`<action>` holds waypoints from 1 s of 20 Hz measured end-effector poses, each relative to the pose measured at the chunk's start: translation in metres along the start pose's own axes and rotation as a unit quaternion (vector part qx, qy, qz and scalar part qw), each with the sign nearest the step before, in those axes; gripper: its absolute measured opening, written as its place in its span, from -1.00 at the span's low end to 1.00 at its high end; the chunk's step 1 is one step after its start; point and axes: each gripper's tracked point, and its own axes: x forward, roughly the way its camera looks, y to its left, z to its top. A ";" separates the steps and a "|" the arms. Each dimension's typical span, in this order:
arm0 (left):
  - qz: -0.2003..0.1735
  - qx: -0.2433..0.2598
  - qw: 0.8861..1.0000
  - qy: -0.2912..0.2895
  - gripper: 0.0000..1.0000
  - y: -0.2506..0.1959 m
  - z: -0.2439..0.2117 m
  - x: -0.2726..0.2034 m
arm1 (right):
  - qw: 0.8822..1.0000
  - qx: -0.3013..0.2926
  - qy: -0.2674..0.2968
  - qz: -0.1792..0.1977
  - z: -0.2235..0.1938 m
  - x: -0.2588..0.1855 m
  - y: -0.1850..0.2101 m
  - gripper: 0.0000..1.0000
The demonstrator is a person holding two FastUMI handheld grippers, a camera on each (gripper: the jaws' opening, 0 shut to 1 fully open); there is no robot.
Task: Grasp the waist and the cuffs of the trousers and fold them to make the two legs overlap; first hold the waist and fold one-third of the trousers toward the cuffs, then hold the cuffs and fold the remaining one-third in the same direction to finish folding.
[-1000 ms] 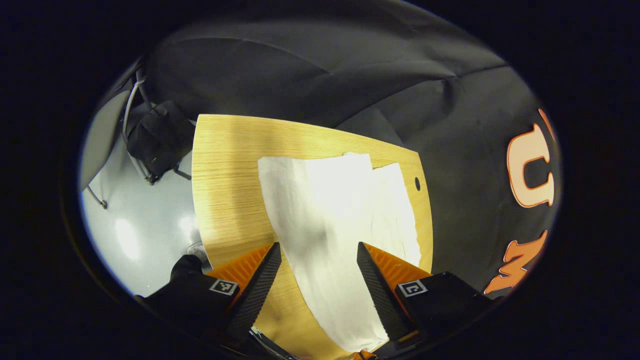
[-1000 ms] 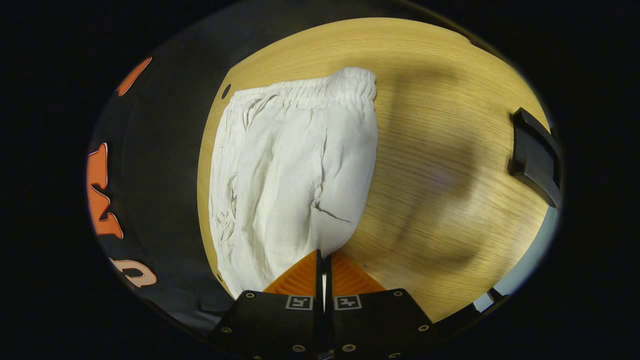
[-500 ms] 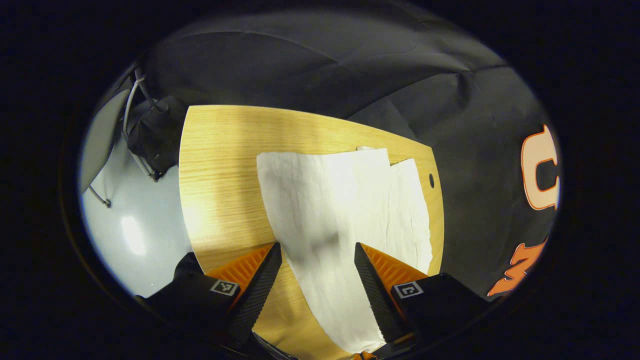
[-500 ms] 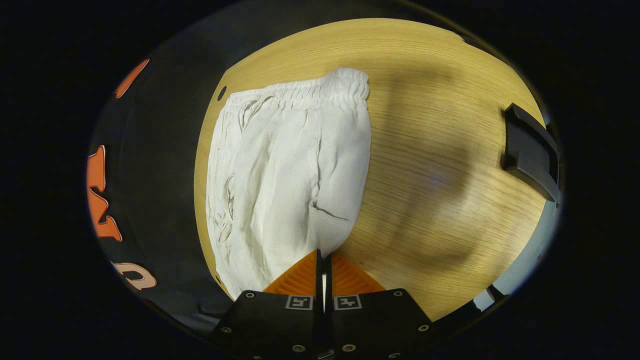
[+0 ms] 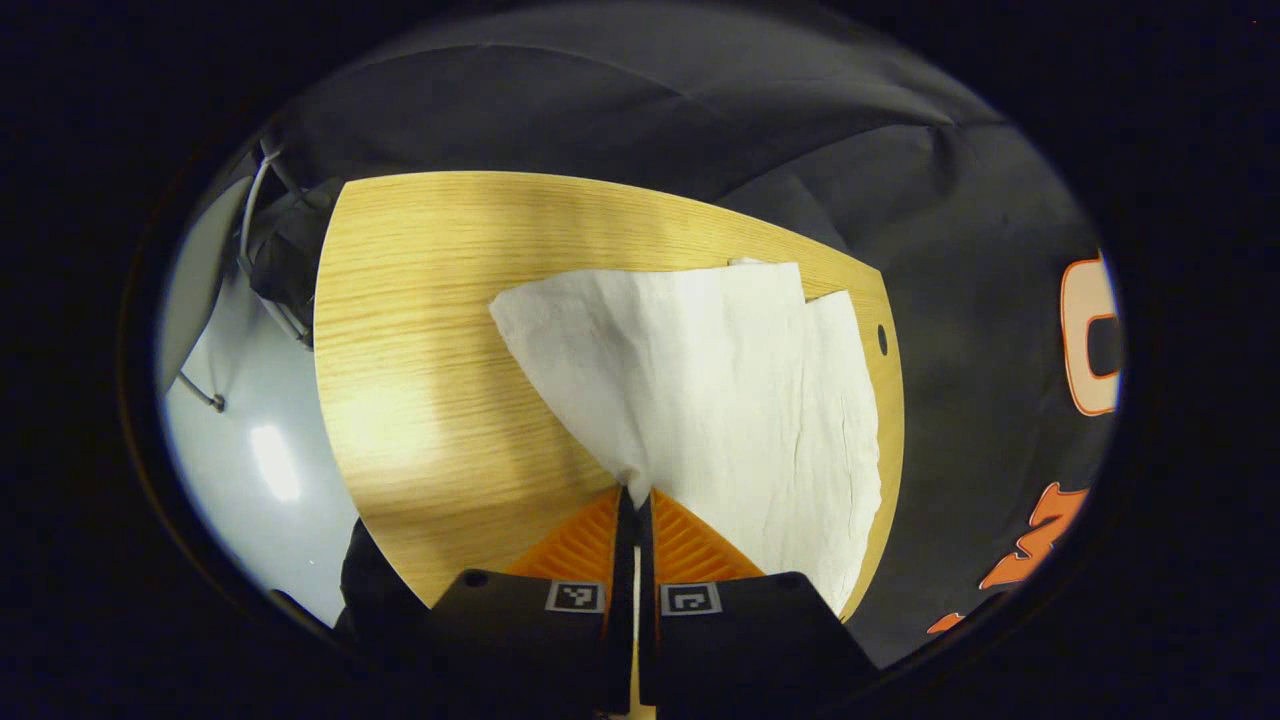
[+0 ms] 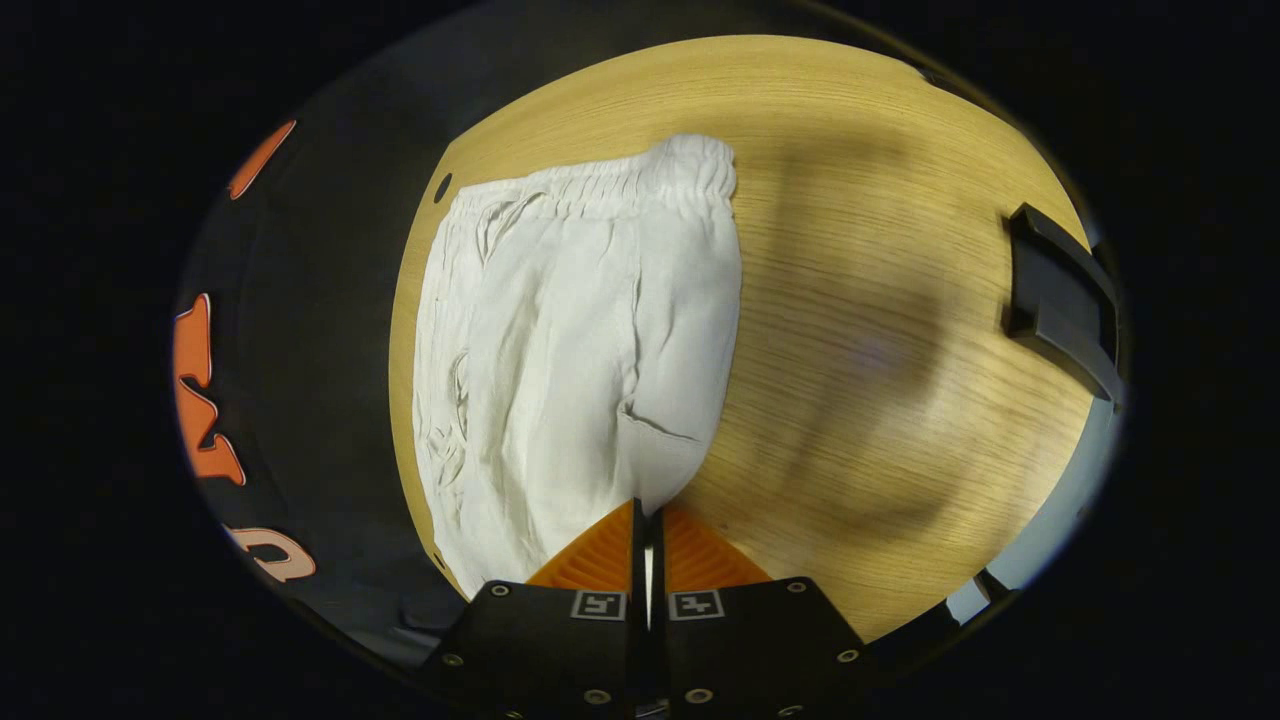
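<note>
In the left gripper view, the left gripper (image 5: 636,497) has its fingers pressed together on the near edge of the white trousers (image 5: 720,390), the cloth drawn up into a small peak right at the fingertips. From that pinch the fabric fans away across the wooden table (image 5: 430,330) toward its far edge — two layers lie one over the other, with the lower leg showing as a strip along the side nearest the small round hole (image 5: 882,339) in the tabletop. Beyond the table's far-left corner stands a dark object with a wire frame (image 5: 275,265) on the pale floor (image 5: 250,440); what it is cannot be made out.

In the right gripper view, the right gripper (image 6: 648,512) is likewise closed, nipping the trousers (image 6: 580,340) at their near edge. The garment stretches away from it over the table (image 6: 880,330), creased lengthwise, and ends in the gathered elastic waistband (image 6: 640,178) at the far end. Off to the side, at the table's edge well apart from the trousers, a black block-like object (image 6: 1060,300) juts in — possibly the other tool, though too little shows to say.
</note>
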 end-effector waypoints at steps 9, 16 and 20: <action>-0.024 0.041 0.999 0.006 -0.86 -0.047 0.017 -0.025 | 0.999 -0.030 -0.022 0.005 0.004 -0.028 0.029 -0.99; -0.054 0.096 0.994 0.009 -0.86 -0.133 0.038 -0.028 | 0.998 -0.046 -0.026 0.033 0.020 -0.027 0.097 -0.99; -0.075 0.131 0.989 0.004 -0.86 -0.183 0.051 -0.022 | 0.997 -0.065 -0.031 0.040 0.040 -0.014 0.144 -0.99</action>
